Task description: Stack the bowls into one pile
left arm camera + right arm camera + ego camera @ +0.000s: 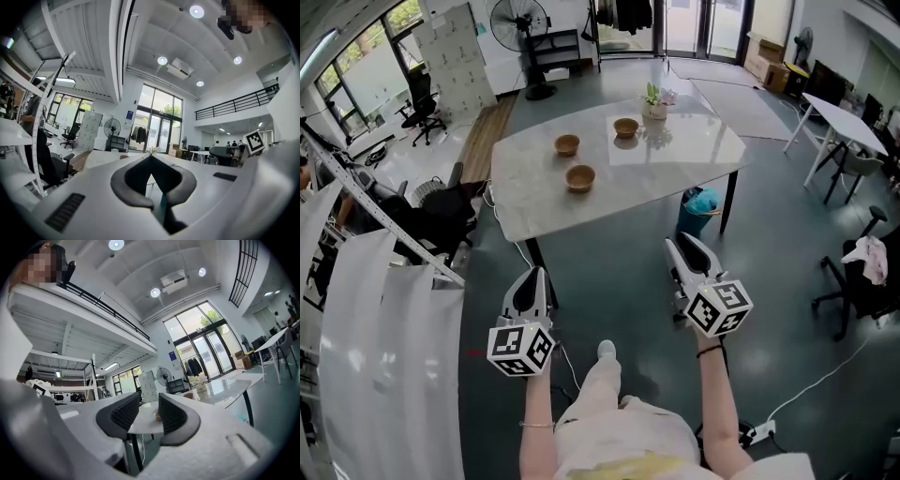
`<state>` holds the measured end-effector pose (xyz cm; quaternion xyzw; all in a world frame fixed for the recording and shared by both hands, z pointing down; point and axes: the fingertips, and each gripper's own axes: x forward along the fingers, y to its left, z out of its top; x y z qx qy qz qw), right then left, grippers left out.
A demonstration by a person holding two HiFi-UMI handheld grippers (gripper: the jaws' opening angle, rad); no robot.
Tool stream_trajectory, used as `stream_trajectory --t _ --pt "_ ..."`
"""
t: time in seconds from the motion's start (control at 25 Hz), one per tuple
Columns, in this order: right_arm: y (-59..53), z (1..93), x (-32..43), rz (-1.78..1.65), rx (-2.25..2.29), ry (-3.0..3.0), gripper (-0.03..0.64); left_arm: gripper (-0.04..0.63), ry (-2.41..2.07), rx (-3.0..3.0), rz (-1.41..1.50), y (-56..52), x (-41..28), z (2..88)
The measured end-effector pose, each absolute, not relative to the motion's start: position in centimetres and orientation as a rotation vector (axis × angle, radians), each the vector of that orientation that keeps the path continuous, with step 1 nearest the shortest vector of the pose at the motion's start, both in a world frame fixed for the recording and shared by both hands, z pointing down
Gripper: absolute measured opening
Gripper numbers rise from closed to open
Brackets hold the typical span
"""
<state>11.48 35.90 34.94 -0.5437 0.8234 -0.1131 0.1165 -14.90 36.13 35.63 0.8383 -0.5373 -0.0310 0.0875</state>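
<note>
Approach step, I judge: three bowls (580,177) sit apart on the far counter (703,155), unstacked. Short of it, the left hand-held gripper (538,273) is closed and empty, and the right hand-held gripper (675,247) is parted and empty. Next, reach forward to the nearest bowl's rim.

My bare left forearm (536,412) and right forearm (718,398) reach forward. The white two-jaw left gripper (540,274) points level, jaws together and empty; the white two-jaw right gripper (679,246) points level, jaws apart and empty.
</note>
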Motion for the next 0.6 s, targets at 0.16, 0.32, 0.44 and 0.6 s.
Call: stream_trajectory --t 0.16,0.32,0.44,0.6 --pt "31.1 35.2 11.1 -0.348 -1.607 2.41 0.12 0.0 -1.591 2.477 -0.096 31.3 -15.3 35.9" --pt "26.4 35.6 11.0 -0.369 -1.62 2.396 0.124 0.0 -1.572 2.466 -0.087 26.5 -15.4 36.4" --pt "22.8 36.0 10.8 -0.386 -1.632 2.39 0.126 0.0 -1.562 2.461 -0.09 22.9 -15.6 36.7" --pt "18.7 36.3 10.3 -0.416 -1.64 2.384 0.126 0.0 -1.543 2.447 -0.091 18.7 -16.0 37.0"
